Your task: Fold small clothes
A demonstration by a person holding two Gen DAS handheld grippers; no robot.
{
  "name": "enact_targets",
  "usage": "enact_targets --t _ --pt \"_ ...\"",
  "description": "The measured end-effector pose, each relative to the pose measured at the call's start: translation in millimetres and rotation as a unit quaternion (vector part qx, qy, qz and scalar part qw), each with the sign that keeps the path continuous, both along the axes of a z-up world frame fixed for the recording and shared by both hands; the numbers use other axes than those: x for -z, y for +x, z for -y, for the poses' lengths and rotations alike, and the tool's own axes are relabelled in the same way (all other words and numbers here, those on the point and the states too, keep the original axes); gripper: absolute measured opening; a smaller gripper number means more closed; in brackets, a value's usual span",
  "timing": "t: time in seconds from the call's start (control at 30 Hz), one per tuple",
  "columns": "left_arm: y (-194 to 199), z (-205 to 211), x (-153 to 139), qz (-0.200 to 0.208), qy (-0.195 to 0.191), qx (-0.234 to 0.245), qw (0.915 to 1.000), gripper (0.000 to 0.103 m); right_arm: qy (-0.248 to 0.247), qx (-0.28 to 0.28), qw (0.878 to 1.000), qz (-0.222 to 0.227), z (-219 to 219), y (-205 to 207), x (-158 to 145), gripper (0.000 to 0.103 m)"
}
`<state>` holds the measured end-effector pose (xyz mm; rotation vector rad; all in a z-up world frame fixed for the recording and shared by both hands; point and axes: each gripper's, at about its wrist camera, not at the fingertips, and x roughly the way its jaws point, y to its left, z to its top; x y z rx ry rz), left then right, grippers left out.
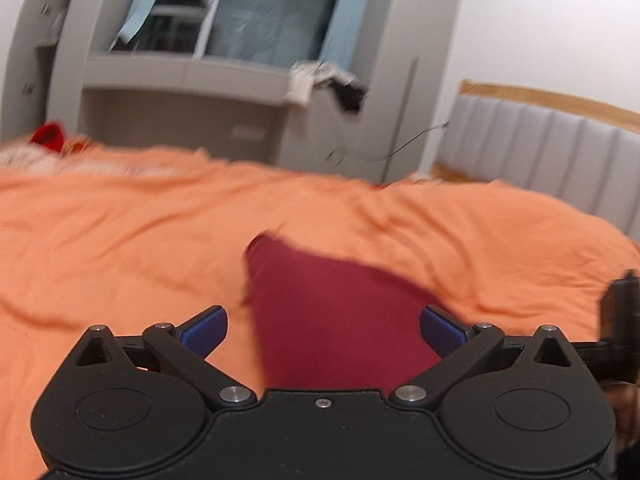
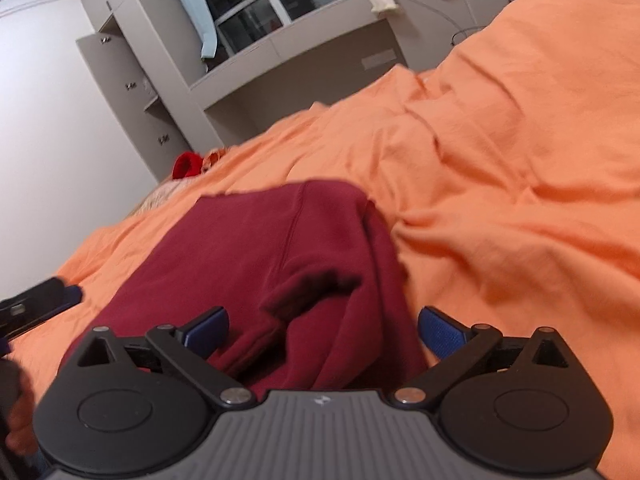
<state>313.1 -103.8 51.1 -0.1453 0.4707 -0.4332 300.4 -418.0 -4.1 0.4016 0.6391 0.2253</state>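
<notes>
A dark red garment lies on the orange bed cover. It also shows in the right wrist view, partly folded, with a bunched fold near the fingers. My left gripper is open, its blue pads wide apart above the near end of the garment. My right gripper is open too, its pads either side of the bunched cloth, not closed on it. The left gripper's tip shows at the left edge of the right wrist view.
The orange cover is rumpled across the whole bed. A bright red item lies at the far bed edge. Grey cabinets and a window ledge with cloths stand beyond. A padded headboard is at the right.
</notes>
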Motion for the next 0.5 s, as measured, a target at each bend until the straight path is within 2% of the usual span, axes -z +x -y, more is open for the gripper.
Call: enact_targets --t 0.07,0.13,0.2,0.4,0.5 --pt "10 -7 10 -0.032 -0.005 -0.004 0.9995 0.102 -0.001 0.007 1.0 -0.004 0 -3 3 0.103" --pt "16 -14 22 -0.061 -0.01 -0.004 0.9981 0.102 0.018 0.016 1.0 -0.012 6 -6 7 0.103" --pt "17 -20 34 -0.077 -0.02 0.001 0.9968 0.102 0.033 0.026 0.999 -0.019 11 -9 12 0.1" --pt "18 -20 54 -0.09 -0.025 0.012 0.9956 0.103 0.022 0.026 0.999 -0.014 10 -12 15 0.098" --pt "20 -17 62 -0.093 -0.031 0.012 0.9951 0.103 0.032 0.024 0.999 -0.011 12 -11 20 0.101"
